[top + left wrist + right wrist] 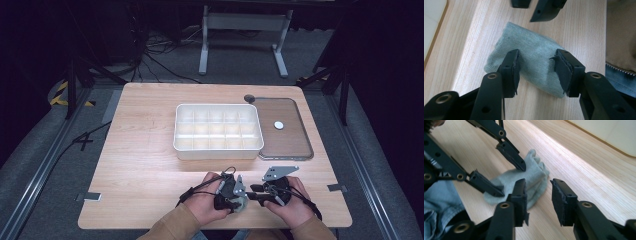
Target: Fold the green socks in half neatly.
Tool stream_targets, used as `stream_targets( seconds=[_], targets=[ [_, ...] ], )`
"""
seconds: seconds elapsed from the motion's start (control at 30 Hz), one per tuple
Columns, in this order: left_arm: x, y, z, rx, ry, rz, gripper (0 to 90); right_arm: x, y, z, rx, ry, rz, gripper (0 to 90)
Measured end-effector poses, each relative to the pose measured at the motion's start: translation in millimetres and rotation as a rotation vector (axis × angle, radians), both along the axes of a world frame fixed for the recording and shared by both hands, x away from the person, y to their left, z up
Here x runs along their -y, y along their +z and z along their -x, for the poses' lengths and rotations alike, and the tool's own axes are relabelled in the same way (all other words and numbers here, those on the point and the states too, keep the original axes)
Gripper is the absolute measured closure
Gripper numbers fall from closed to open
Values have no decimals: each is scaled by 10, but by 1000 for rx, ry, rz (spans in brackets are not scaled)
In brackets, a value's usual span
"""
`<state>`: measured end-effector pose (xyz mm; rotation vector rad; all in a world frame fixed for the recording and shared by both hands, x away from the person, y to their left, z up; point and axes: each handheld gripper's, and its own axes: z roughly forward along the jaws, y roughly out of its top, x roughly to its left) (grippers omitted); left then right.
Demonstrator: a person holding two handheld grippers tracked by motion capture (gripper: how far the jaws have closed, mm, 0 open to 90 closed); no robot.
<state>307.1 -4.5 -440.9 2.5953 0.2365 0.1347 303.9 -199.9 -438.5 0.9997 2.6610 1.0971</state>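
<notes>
The soft, light grey sock (534, 65) is straddled by the left gripper's (537, 72) spread jaws, unpinched; the right gripper (539, 195), at three o'clock, gapes empty, so a bunched fold is best pinched.

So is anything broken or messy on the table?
A bit. The black pad on one jaw of the left gripper looks torn and frayed along its edge. The grey-green sock lies crumpled and folded on the wooden table, not flat. The white divided box sits straight.
</notes>
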Motion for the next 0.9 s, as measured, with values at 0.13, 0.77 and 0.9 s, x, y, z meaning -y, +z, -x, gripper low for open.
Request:
stream_targets(
  seconds=[0.13,0.77,0.9],
  targets=[
    [7,7,4,10,-1,-8,546,-83,-29,12,16,-27,-41,579],
    [-102,-67,48,-49,56,-34,388,-137,-215,-123,-93,-61,-22,393],
    [-94,-137,62,-48,68,-55,342,-130,-241,-154,-137,-75,-48,394]
  ],
)
